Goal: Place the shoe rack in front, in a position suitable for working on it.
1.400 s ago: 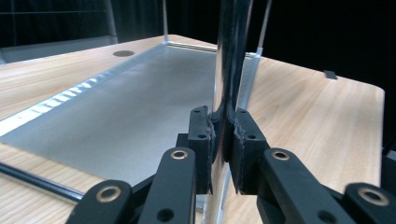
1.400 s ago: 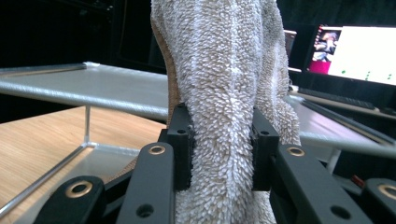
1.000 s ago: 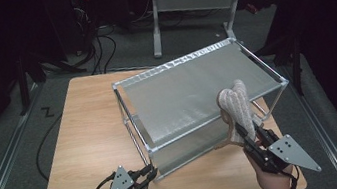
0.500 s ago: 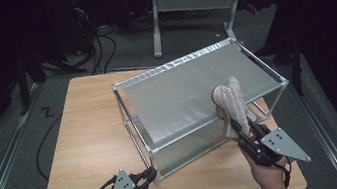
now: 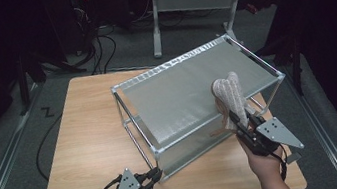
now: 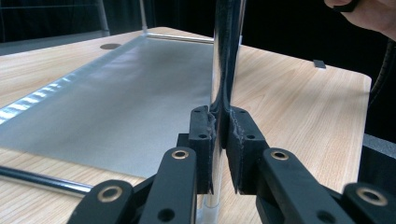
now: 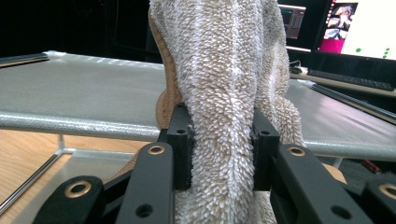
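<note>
Clamped in the right gripper [image 5: 239, 123], right of centre: a fluffy beige towel [image 5: 229, 96], raised over the rack's mesh shelf [image 5: 182, 97]. Lower left, left gripper [image 5: 154, 175] shut on the rack's corner post [image 6: 227, 51], on the wooden table [image 5: 87, 137].

A light wooden table [image 5: 89, 152] stands on grey carpeted floor [image 5: 8, 149] in a dark room, lit mainly at the centre. At the upper middle of the high view, a white-framed desk [image 5: 193, 0] stands behind, with black cables [image 5: 93, 45] tangled on the floor at upper left. A lit monitor [image 7: 359, 28] glows at the upper right of the right gripper view.
</note>
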Motion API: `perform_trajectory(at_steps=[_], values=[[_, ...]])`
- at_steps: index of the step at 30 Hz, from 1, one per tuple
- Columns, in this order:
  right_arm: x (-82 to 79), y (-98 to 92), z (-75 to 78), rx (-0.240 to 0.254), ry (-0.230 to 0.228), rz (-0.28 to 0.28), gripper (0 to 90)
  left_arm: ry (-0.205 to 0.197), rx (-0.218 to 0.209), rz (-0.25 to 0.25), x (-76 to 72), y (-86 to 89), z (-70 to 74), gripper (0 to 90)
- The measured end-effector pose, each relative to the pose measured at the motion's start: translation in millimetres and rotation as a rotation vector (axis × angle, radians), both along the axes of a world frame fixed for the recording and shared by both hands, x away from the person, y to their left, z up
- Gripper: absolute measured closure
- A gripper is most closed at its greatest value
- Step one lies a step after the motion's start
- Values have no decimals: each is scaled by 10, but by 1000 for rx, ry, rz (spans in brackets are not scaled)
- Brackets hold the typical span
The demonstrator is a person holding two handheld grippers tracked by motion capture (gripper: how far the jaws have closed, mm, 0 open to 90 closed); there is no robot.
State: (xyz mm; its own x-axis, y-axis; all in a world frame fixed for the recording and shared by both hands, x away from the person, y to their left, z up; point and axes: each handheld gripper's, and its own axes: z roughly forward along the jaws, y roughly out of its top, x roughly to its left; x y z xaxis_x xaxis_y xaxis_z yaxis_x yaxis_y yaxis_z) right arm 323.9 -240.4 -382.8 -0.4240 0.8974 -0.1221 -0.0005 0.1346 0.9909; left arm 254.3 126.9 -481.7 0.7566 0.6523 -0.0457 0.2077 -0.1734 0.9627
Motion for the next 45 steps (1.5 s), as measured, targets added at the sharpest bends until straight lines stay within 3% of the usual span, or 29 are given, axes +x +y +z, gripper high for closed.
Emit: perform_trajectory(at_steps=[6, 11, 15, 21, 28, 32, 34, 35, 41, 45], values=[[96, -8, 22, -1, 23, -16, 690, -3, -3, -19, 23, -70, -6, 805], [-1, 46, 128, 30, 8, 2, 689, -1, -8, -27, 25, -96, -10, 805], [-99, 198, 217, 39, -17, 48, 686, -3, -12, -36, 23, -99, -16, 804], [-158, 459, 319, 51, -18, 114, 683, -6, -17, -49, 32, -91, -21, 804], [-213, 762, 424, 33, -49, 182, 687, -14, -13, -61, 33, -124, -24, 805], [-157, 948, 489, 38, -8, 230, 687, -27, -4, -55, 39, -146, -29, 806], [-176, 1033, 504, 23, -22, 226, 687, -23, -9, -54, 42, -152, -29, 805], [-161, 1055, 519, 38, 0, 247, 686, -23, -13, -56, 43, -149, -36, 806], [-219, 1248, 386, 29, 12, 279, 681, -13, -41, -55, 43, -148, -62, 803], [-275, 1288, 332, -1, -12, 261, 672, -15, -39, -54, 33, -144, -63, 803]])
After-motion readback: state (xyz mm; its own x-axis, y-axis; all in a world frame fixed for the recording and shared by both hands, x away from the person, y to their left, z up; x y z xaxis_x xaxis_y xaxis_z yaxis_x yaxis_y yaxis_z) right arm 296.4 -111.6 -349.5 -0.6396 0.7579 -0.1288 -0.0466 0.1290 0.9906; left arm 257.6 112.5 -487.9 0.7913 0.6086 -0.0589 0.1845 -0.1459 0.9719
